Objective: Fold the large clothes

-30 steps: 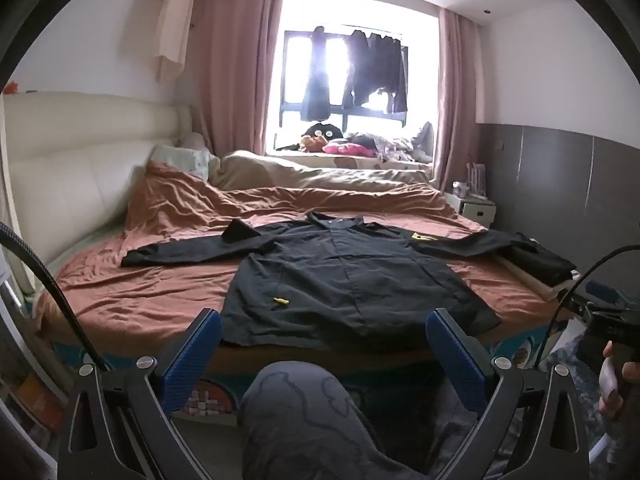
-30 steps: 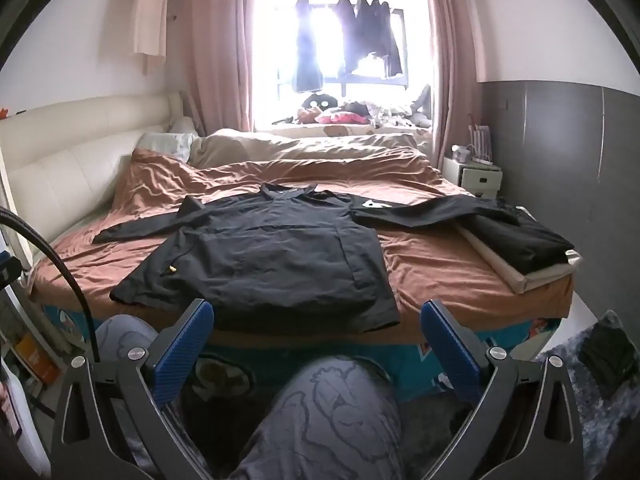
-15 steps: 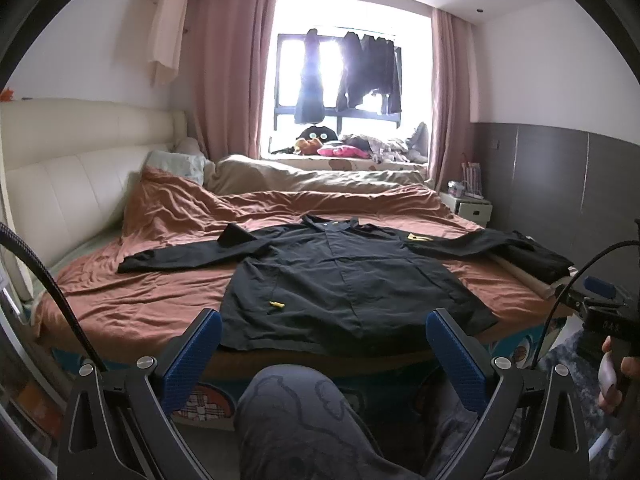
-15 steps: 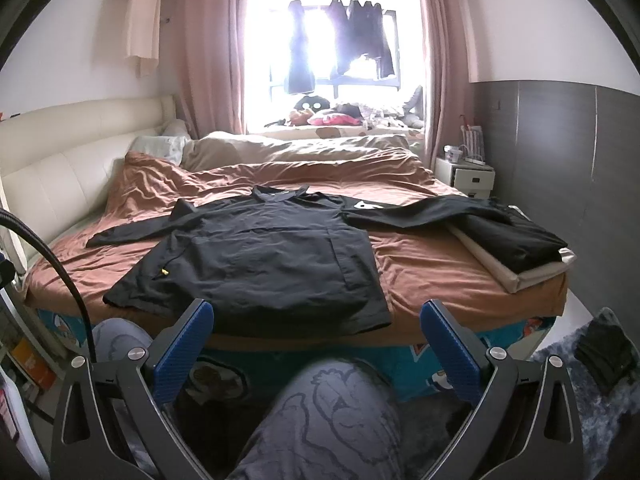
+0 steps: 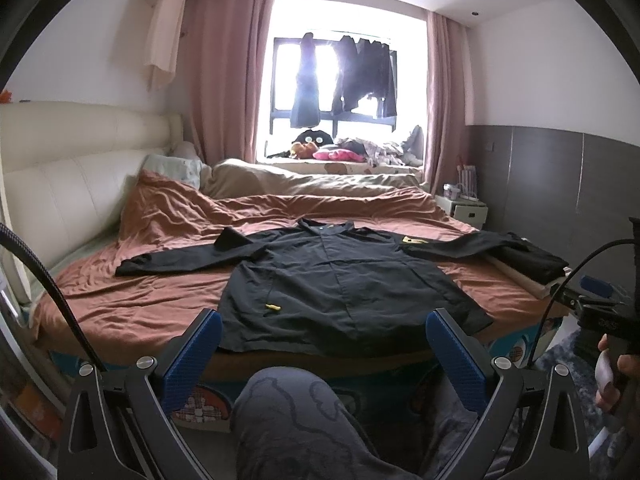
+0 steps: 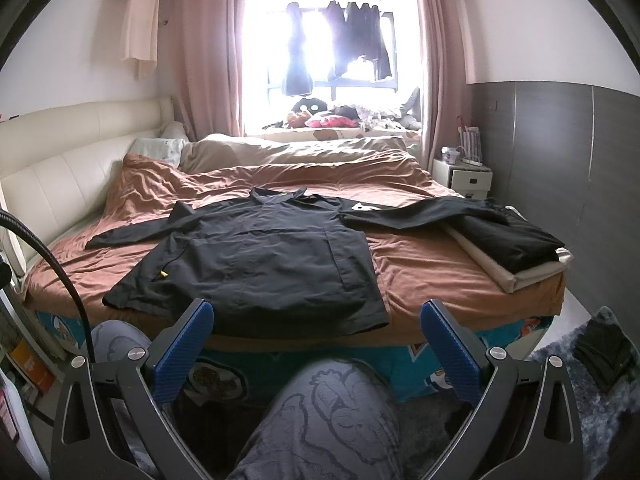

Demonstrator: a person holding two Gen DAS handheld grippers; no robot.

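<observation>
A large black long-sleeved shirt (image 5: 340, 280) lies flat, front up, on the brown bed cover, sleeves spread left and right; it also shows in the right wrist view (image 6: 260, 264). A small yellow tag (image 5: 273, 307) sits on its left front. My left gripper (image 5: 324, 340) is open and empty, held short of the bed's near edge, facing the shirt's hem. My right gripper (image 6: 316, 328) is open and empty, also in front of the bed, facing the hem's right part. The right sleeve (image 6: 420, 212) reaches toward a folded pile.
Folded dark clothes on a beige pad (image 6: 516, 252) lie at the bed's right edge. My knee (image 6: 332, 412) is below the grippers. A cream headboard (image 5: 60, 184) stands left, a white nightstand (image 6: 462, 178) far right, a rug (image 6: 592, 380) on the floor.
Both grippers have risen slightly and tilted, so the bed sits a little lower in view. The shirt has not moved. Both stay open.
</observation>
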